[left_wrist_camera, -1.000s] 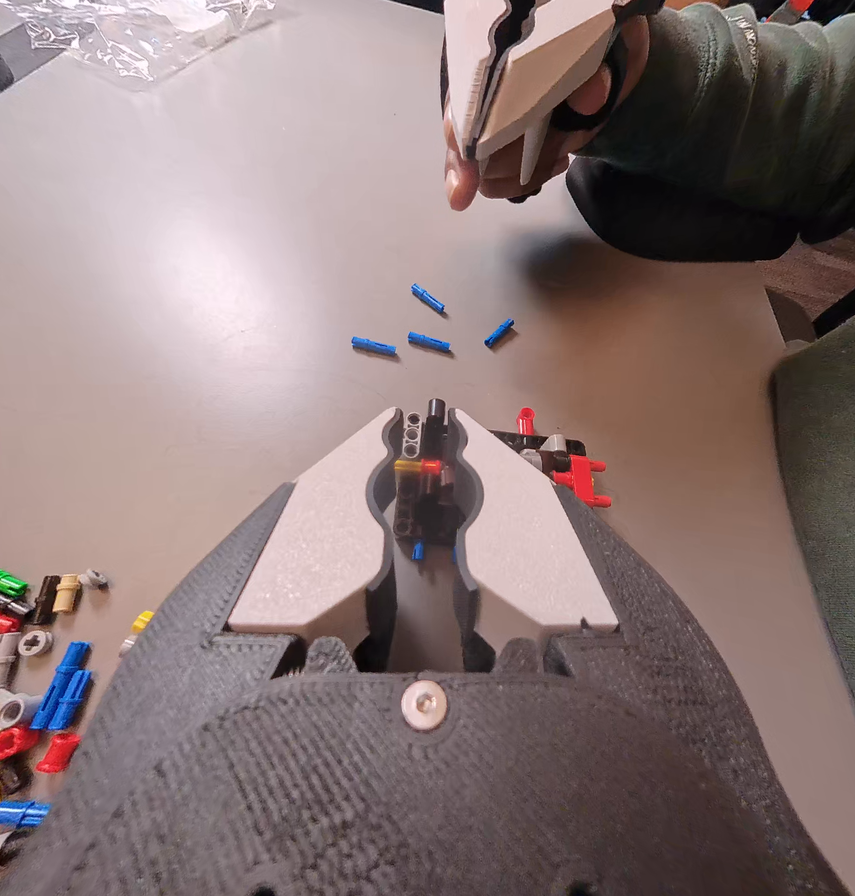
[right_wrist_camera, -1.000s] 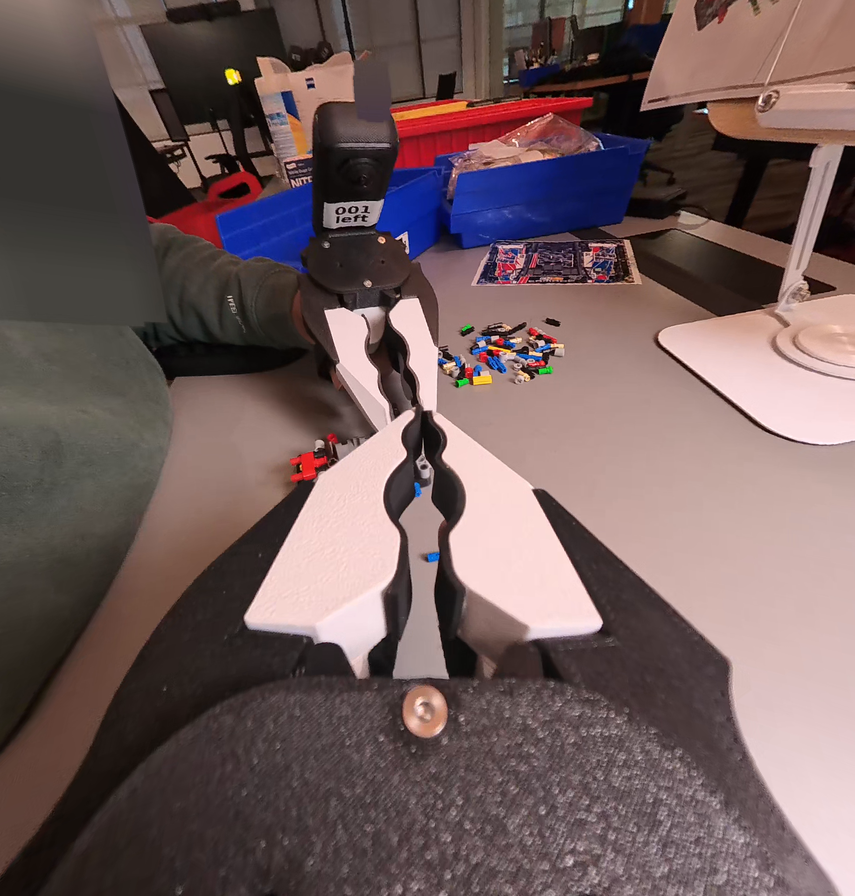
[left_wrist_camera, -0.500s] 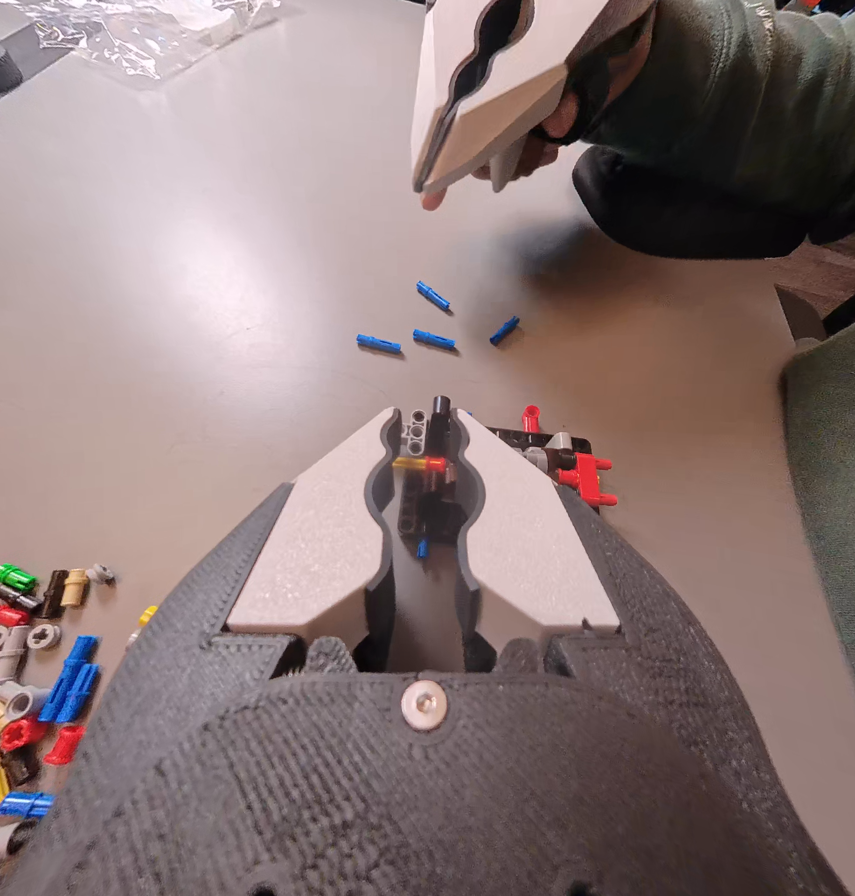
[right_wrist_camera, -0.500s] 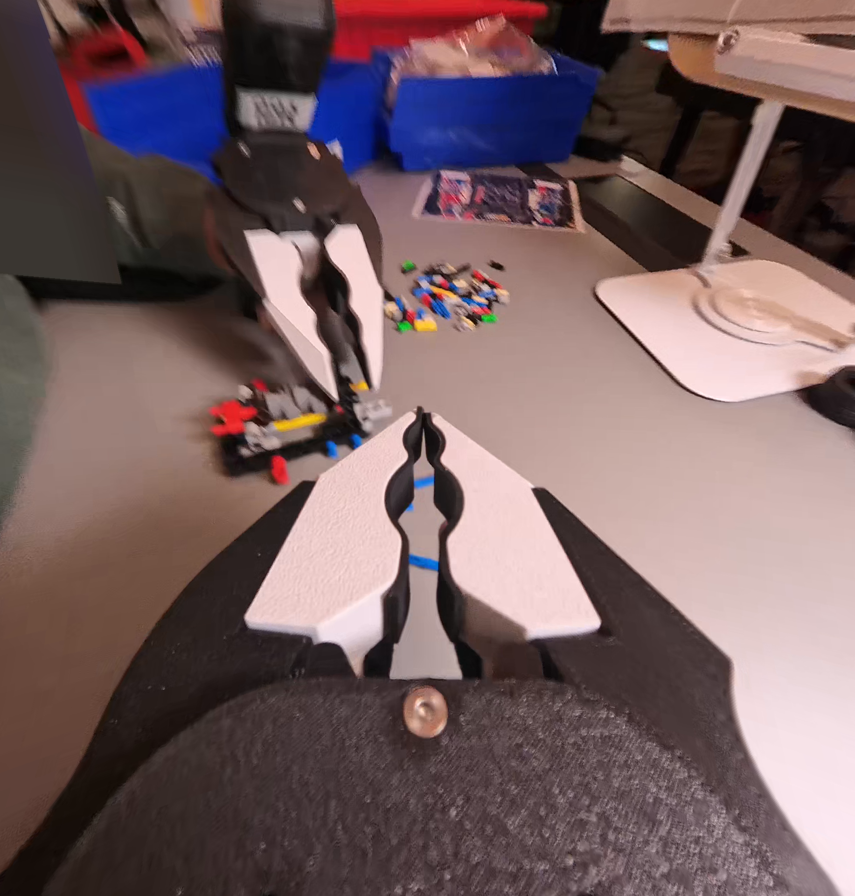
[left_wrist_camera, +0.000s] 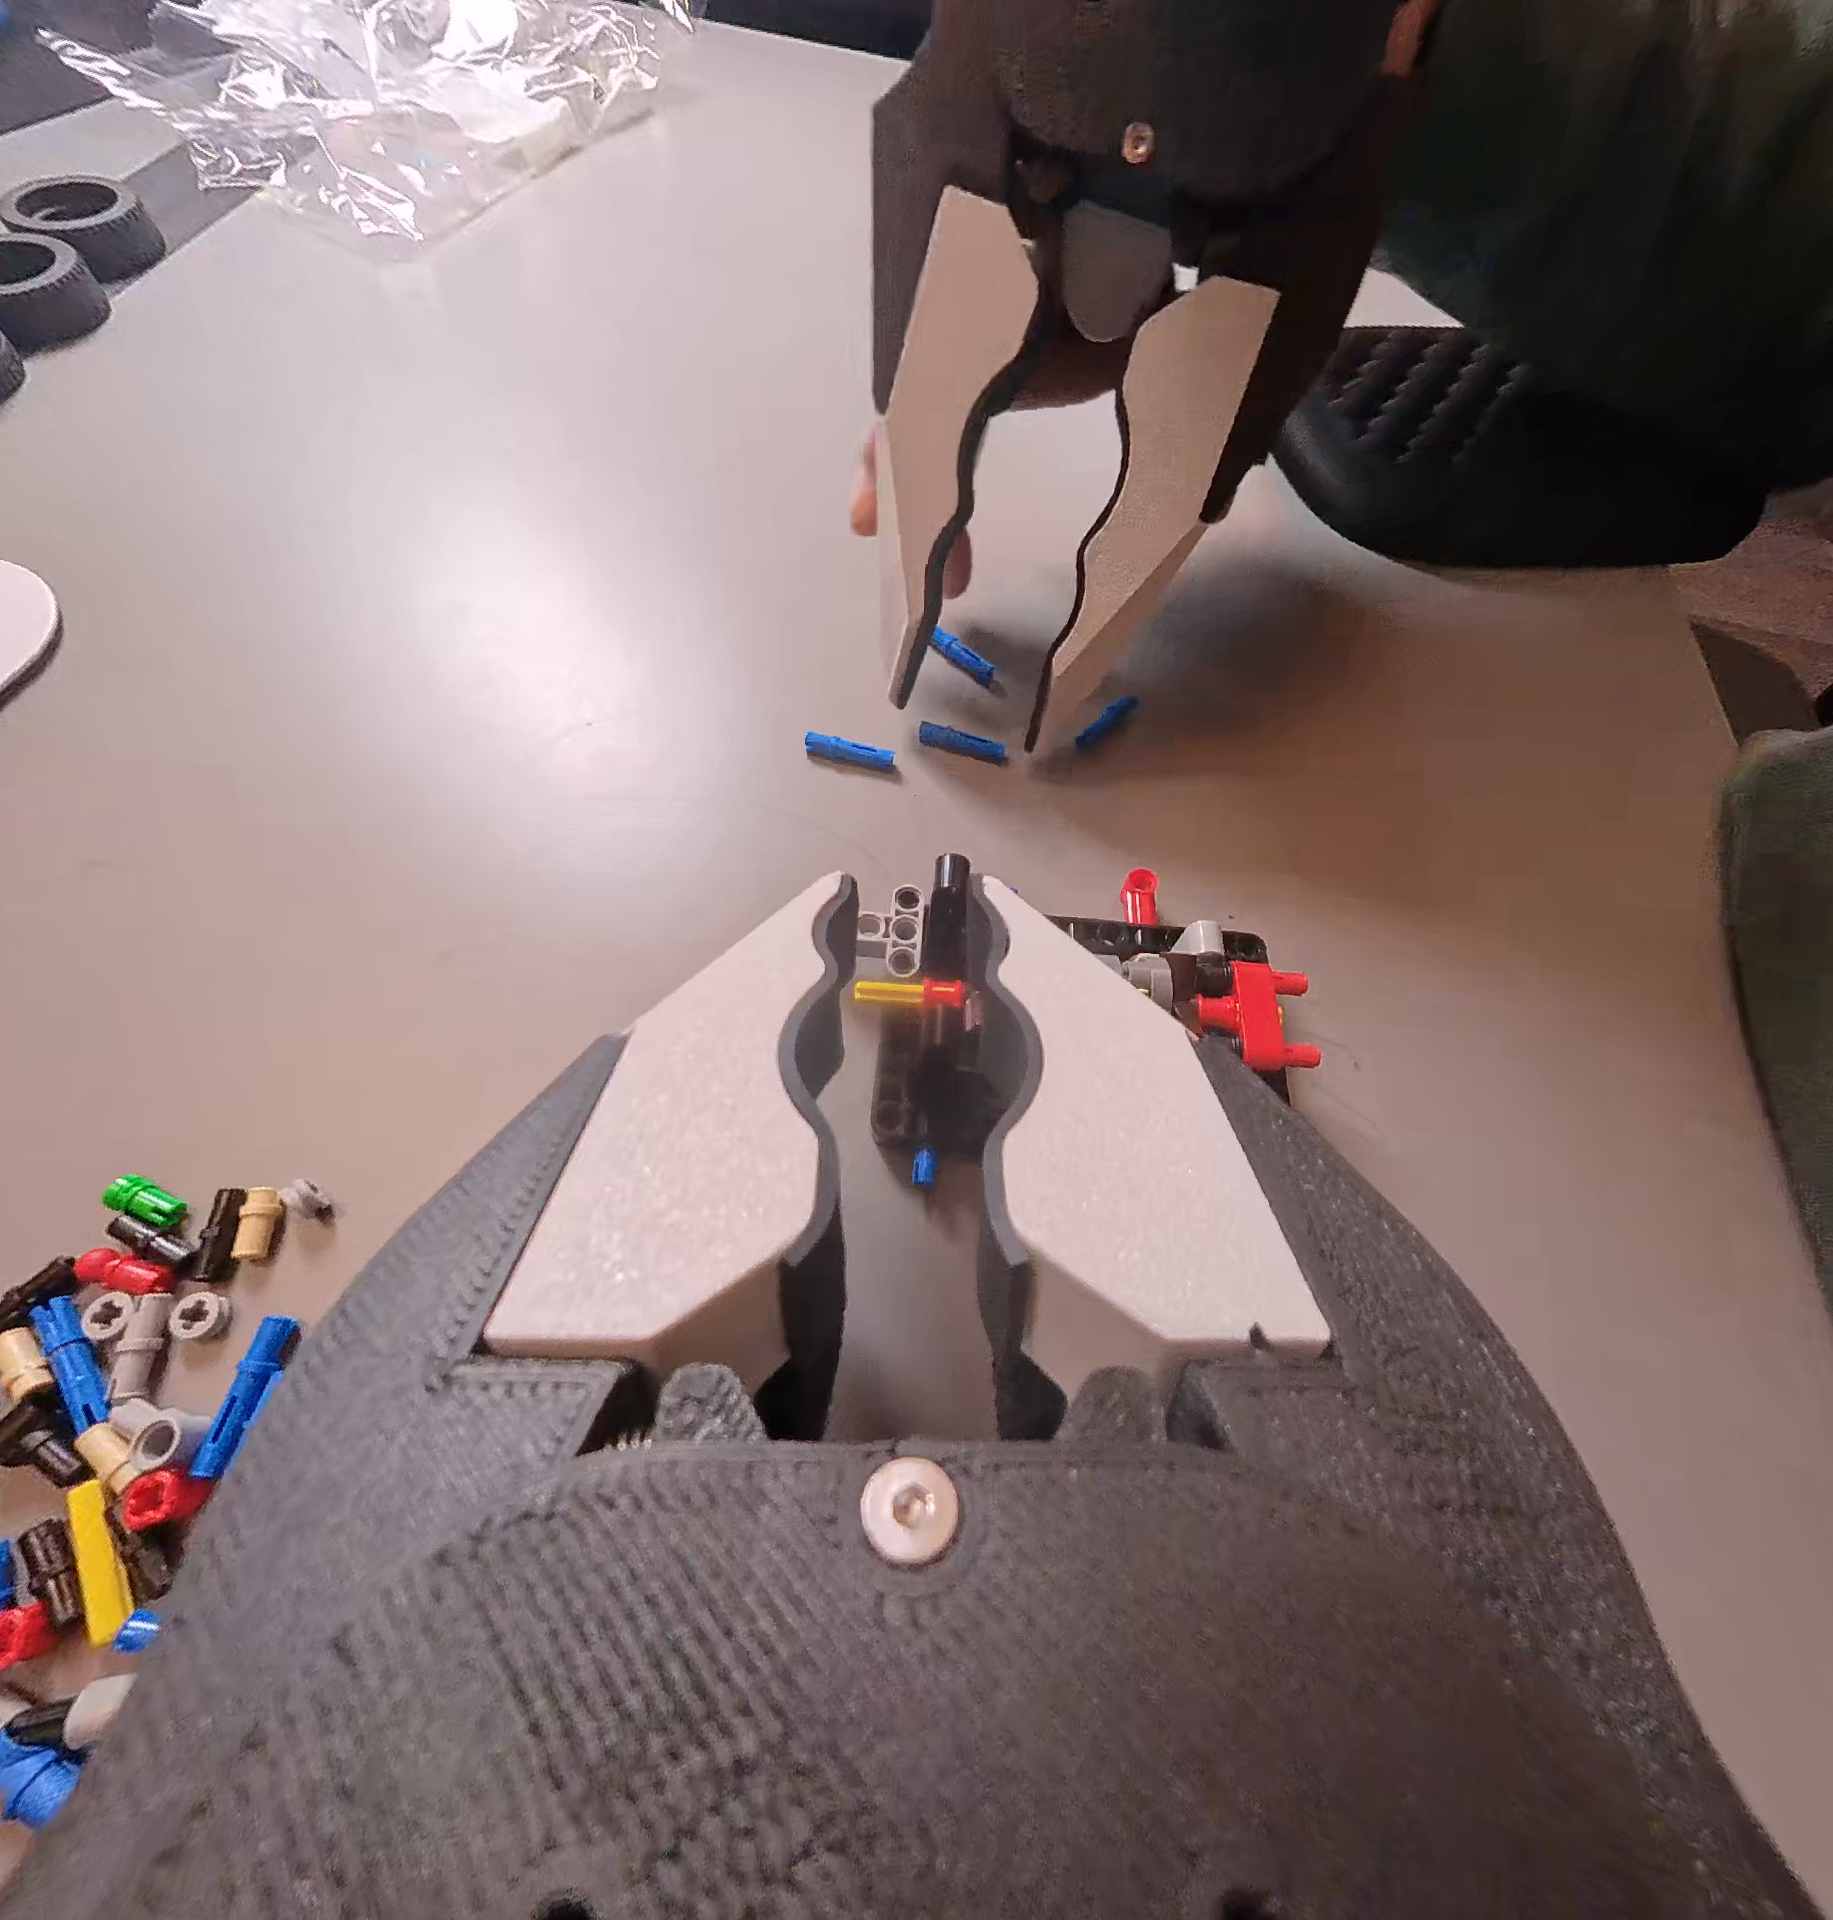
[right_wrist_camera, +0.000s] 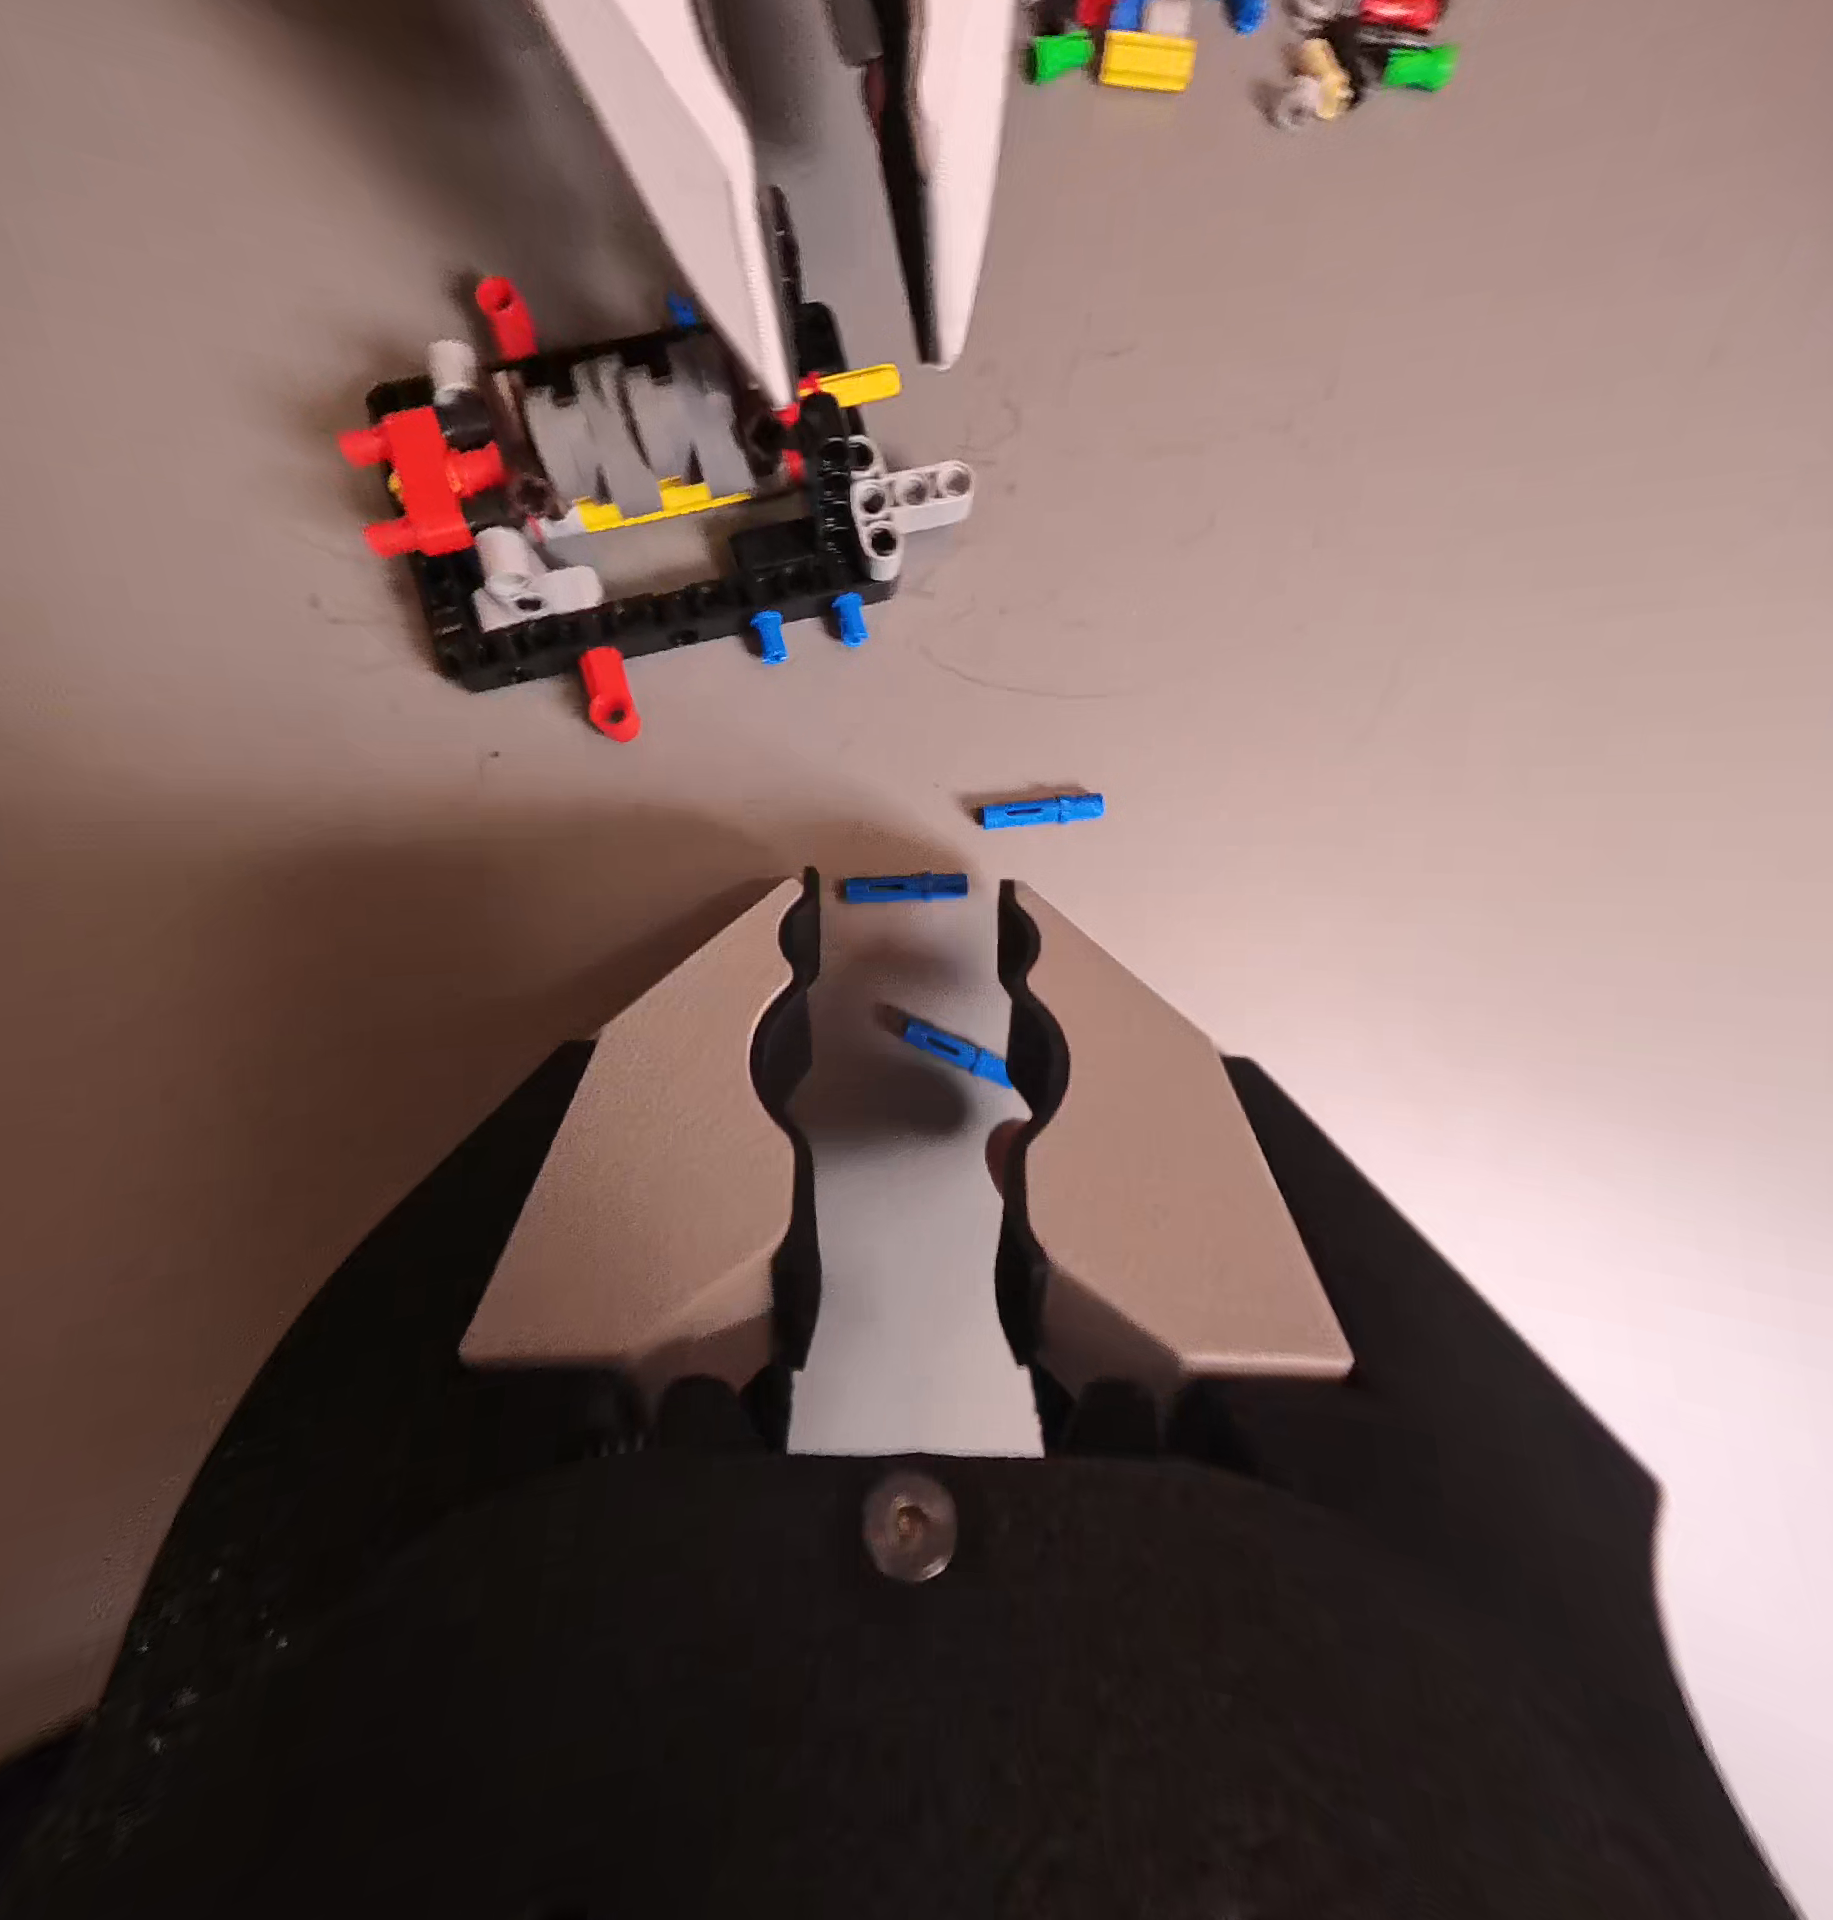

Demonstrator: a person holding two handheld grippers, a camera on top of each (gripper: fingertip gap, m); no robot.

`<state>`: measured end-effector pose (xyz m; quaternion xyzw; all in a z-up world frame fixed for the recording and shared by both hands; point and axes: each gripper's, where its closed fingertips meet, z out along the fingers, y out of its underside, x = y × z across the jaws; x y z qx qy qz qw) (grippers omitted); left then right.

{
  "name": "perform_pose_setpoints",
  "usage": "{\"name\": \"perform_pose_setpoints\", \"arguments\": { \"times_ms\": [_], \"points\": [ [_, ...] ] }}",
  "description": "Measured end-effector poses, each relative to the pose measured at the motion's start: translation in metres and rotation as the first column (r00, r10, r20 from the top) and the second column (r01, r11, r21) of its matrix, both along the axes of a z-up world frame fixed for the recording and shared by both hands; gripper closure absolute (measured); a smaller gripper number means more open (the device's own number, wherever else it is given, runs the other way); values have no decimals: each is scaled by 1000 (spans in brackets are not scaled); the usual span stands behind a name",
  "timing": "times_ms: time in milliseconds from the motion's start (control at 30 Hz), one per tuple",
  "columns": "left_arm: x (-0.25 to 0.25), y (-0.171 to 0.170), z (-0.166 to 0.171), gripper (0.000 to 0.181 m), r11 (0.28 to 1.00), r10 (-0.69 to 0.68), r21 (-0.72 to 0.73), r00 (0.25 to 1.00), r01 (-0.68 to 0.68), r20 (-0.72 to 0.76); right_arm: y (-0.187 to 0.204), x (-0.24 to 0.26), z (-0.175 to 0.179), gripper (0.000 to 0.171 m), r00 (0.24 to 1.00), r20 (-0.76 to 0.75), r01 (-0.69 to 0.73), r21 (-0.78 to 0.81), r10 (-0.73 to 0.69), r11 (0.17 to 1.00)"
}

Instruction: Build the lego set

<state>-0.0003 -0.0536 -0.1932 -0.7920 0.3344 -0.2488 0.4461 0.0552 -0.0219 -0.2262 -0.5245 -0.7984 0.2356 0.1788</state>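
Down from above the table, the right gripper (right_wrist_camera: pixel 907 883) now hangs jaws apart over the loose blue pins (right_wrist_camera: pixel 904 887), and should straddle one squarely, while the left gripper (left_wrist_camera: pixel 912 894) clamps the black frame (right_wrist_camera: pixel 621 488)

I counted four loose blue pins (left_wrist_camera: pixel 960 741) on the table, three black tyres (left_wrist_camera: pixel 79 213), one part-built frame (right_wrist_camera: pixel 631 499), and two grippers.
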Motion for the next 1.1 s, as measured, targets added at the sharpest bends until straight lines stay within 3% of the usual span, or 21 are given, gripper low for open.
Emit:
{"name": "perform_pose_setpoints", "arguments": {
  "times_ms": [33,133,300,500,800,967,1100],
  "points": [
    [0,0,0,162,1000,0,1,1000,0,-2,-2,-1,-1,137,998,4,-57,-9,57,998],
    [1,-2,-2,163,1000,-4,3,1000,4,-10,-3,0,-5,137,981,57,-183,-15,184,983],
    [1,-3,-3,163,1000,-13,10,1000,13,-28,-13,20,-4,157,946,154,-281,-43,285,959],
    [2,-3,-5,163,1000,-21,-1,1000,21,-23,-20,18,-2,154,967,44,-251,-15,251,968],
    [9,-7,3,163,998,-38,41,999,38,-20,-23,16,-6,168,982,12,-189,18,188,982],
    [34,-23,25,163,991,-120,65,991,116,58,-43,-5,46,168,949,-288,-130,24,131,991],
    [45,-29,37,165,990,-137,-9,969,141,206,-59,-16,72,168,905,-390,-127,139,172,982]
  ]
}}
